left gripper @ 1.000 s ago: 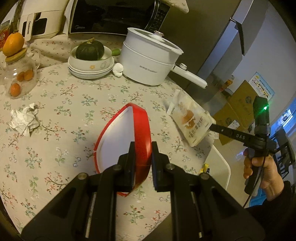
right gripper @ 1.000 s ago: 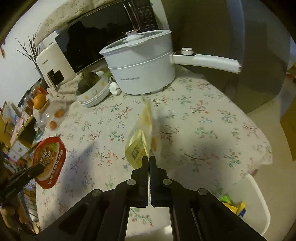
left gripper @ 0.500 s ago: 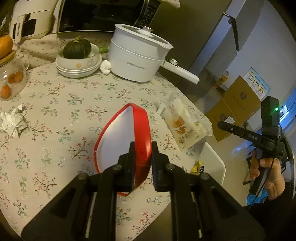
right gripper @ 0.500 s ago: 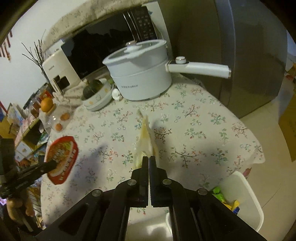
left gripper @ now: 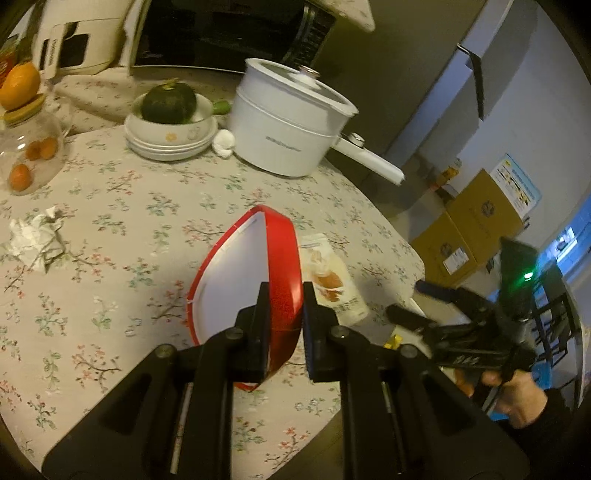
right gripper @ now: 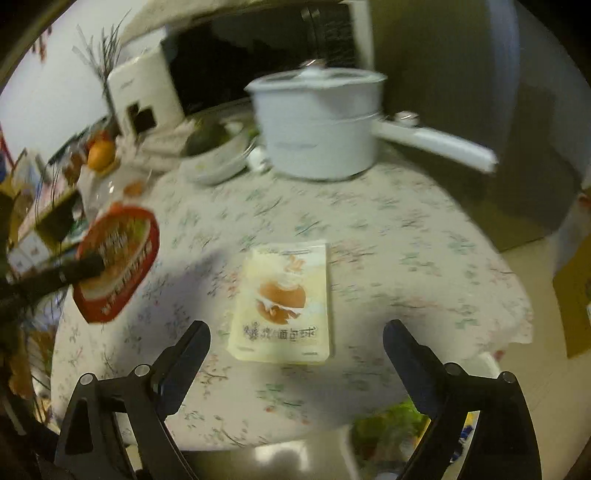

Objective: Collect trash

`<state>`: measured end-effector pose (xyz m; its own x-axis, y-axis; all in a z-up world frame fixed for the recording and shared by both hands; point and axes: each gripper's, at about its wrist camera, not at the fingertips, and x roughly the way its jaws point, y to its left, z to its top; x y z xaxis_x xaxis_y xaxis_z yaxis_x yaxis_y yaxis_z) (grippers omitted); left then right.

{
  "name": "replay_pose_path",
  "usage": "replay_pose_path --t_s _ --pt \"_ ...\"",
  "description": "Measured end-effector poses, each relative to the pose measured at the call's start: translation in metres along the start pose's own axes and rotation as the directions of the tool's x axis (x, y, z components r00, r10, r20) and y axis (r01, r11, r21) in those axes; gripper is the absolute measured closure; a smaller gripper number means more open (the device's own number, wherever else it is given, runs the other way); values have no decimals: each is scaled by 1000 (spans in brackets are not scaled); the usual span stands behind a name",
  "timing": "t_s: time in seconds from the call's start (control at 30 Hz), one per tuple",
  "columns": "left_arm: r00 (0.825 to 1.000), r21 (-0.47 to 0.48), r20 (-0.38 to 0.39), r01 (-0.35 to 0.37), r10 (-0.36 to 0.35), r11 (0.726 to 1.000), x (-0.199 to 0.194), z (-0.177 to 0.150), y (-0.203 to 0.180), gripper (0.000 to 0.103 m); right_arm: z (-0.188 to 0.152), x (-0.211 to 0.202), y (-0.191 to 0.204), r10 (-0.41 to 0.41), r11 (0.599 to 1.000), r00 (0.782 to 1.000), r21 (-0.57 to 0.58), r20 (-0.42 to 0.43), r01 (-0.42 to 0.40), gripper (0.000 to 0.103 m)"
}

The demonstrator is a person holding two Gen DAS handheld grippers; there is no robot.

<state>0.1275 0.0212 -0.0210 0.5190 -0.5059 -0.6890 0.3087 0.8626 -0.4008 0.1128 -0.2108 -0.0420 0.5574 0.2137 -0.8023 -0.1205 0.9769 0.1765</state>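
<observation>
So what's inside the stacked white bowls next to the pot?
A dark green squash sits in the top of the stacked white bowls, filling most of it. Whatever lies beneath the squash, or between the bowls, is covered.

1. Below me stretches a round table (left gripper: 122, 206) under a pale cloth printed with small flowering twigs.
2. At its far edge stands a white lidded pot (left gripper: 284, 129) with a long handle, and beside it a stack of white bowls (left gripper: 170, 138) carrying a dark green squash (left gripper: 169, 104).
3. Behind them I see a black microwave (left gripper: 221, 33) and a white appliance (left gripper: 74, 44), both on a shelf covered in the same cloth.
4. A glass jar (left gripper: 27, 157) with an orange on its lid sits at my left.
5. To the right rises a grey fridge (left gripper: 417, 74); past it, brown cardboard boxes (left gripper: 476, 225) rest on a pale floor against a white wall.
6. The light is dim and warm.
</observation>
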Motion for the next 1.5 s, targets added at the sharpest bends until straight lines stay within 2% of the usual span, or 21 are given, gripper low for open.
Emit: replay_pose_path --t_s 0.17,0.23,0.33,0.4,0.47,0.6,0.7,0.73,0.77,0.87,1.03,1.3,1.5 --pt "1000 -5 -11 -13 13 1000 -1 -3 11 87 3 37 7 -2 999 997 33 -73 4 7" --pt "1000 -3 -16 -16 16 1000 -2 -3 14 87 4 54 7 -19 999 994 48 -103 24 6" --pt "1000 -3 -19 -20 20 1000 -2 -3 18 87 4 80 9 -93 994 985 40 -145 100 6" --pt "1000 -5 -19 -20 20 1000 -3 -3 20 87 3 94 9 -96 993 980 52 -175 107 6" --pt "1000 -6 -20 -19 19 1000 -4 -3 23 87 1 103 6 -86 992 977 73 -195 102 1" --pt "1000 -6 -23 -21 21 1000 -5 -4 25 87 -1 112 14 -152 988 970 3 -189 155 0" --pt "999 -7 -25 -23 23 1000 -5 -5 25 87 -2 112 15 -156 987 971 -6 -182 158 1" --pt "999 -7 -25 -23 23 1000 -5 -5 25 87 -2 110 14 -156 988 972 -4 -179 157 6" --pt "999 -7 -25 -23 23 1000 -5 -5 25 87 -1 108 13 -157 987 973 -3 -170 159 15" --pt "999 -5 -24 -23 23 1000 -5 -5 25 87 1 98 5 -110 993 979 25 -169 116 35" --pt "999 0 -24 -25 25 1000 -6 -6 23 87 0 87 2 -80 996 983 19 -166 84 55" --pt "999 17 -29 -26 26 1000 -4 -9 17 87 -1 52 -5 -28 999 993 29 -119 32 56" --pt "999 35 -44 -24 25 999 1 -12 9 87 -9 33 -15 -21 1000 992 17 -122 23 56"
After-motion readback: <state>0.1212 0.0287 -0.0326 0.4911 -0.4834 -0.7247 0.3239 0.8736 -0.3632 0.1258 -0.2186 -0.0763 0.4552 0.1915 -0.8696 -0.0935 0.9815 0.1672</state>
